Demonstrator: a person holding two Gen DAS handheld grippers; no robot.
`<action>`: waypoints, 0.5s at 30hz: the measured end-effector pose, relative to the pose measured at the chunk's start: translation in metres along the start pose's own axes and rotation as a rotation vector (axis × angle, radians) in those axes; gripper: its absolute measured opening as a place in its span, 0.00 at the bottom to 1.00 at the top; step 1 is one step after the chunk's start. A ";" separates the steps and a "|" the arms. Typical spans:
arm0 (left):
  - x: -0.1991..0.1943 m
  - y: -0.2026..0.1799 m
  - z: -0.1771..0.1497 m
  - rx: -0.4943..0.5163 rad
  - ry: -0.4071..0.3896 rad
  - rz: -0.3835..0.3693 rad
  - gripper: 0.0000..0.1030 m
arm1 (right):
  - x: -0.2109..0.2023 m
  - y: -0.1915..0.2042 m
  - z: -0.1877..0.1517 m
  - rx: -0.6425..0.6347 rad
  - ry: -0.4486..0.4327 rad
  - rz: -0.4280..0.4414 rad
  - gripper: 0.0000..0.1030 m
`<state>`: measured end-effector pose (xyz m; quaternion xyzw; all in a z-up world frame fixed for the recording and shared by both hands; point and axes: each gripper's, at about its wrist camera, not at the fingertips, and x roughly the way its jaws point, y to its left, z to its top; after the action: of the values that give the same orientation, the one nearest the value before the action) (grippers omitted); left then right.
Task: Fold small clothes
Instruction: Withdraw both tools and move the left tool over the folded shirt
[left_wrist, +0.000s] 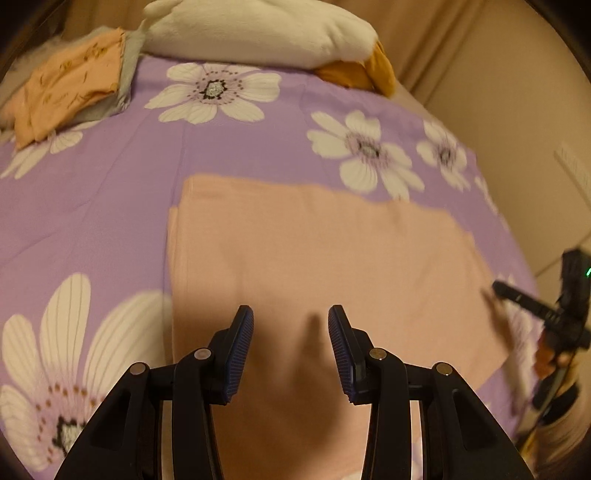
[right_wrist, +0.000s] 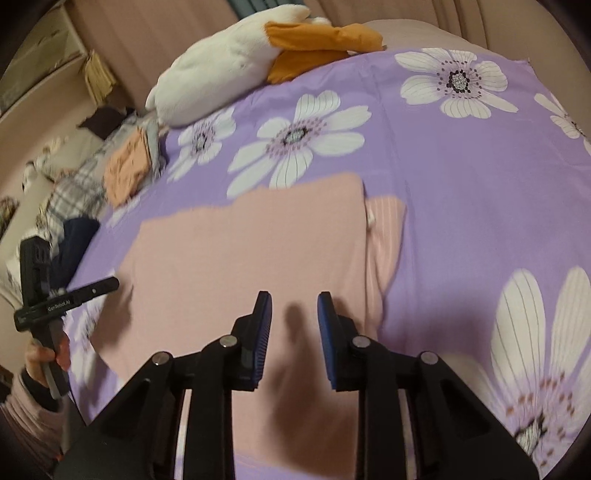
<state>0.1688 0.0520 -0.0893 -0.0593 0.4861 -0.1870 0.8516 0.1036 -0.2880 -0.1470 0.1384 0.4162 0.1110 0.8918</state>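
A pale pink garment (left_wrist: 314, 251) lies flat, folded into a rough rectangle, on the purple flowered bedsheet (left_wrist: 110, 206). My left gripper (left_wrist: 290, 314) is open and empty, hovering over the garment's near part. My right gripper (right_wrist: 294, 299) is open and empty, also over the garment (right_wrist: 240, 258). A striped pink layer (right_wrist: 384, 236) sticks out at the garment's right edge in the right wrist view. The right gripper shows at the far right of the left wrist view (left_wrist: 532, 302); the left gripper shows at the far left of the right wrist view (right_wrist: 74, 295).
A folded orange garment on grey cloth (left_wrist: 66, 88) lies at the back left. A white plush toy with orange parts (left_wrist: 258, 29) lies along the far edge. More clothes (right_wrist: 74, 192) are piled beyond the bed's left side. Curtains (left_wrist: 424, 37) hang behind.
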 end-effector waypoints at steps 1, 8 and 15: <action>0.001 0.000 -0.006 0.002 0.013 0.002 0.39 | -0.001 0.001 -0.008 -0.010 0.014 -0.016 0.24; -0.008 0.014 -0.045 -0.046 0.033 -0.015 0.38 | 0.000 -0.006 -0.046 -0.054 0.096 -0.138 0.17; -0.030 0.019 -0.069 -0.103 0.029 -0.053 0.38 | -0.013 -0.004 -0.065 -0.057 0.113 -0.144 0.16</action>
<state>0.1020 0.0866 -0.1064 -0.1131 0.5055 -0.1852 0.8351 0.0452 -0.2863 -0.1793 0.0761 0.4715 0.0662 0.8761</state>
